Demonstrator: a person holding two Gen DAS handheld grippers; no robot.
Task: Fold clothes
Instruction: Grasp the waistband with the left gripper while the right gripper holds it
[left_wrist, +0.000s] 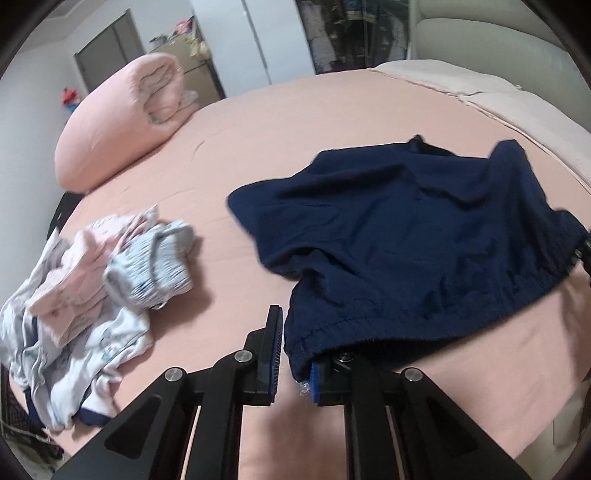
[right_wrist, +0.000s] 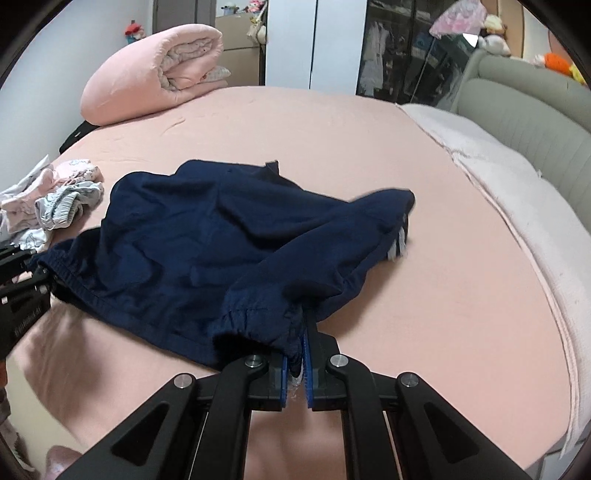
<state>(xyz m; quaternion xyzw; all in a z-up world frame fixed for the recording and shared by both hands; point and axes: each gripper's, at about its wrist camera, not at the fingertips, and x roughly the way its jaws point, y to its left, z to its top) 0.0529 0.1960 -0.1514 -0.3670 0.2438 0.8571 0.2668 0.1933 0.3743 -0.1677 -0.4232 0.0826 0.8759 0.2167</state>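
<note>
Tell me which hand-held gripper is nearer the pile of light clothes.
Left. The left hand-held gripper grips the navy shorts at the waistband end beside the pile of light clothes; the right hand-held gripper holds the opposite end, farther away.

white lettering on left gripper (right_wrist: 22, 314) body, too blurred to read, no other txt

Pink-sheeted bed (right_wrist: 332, 129), grey padded headboard (right_wrist: 517, 103), white wardrobe doors (right_wrist: 314, 40).
</note>
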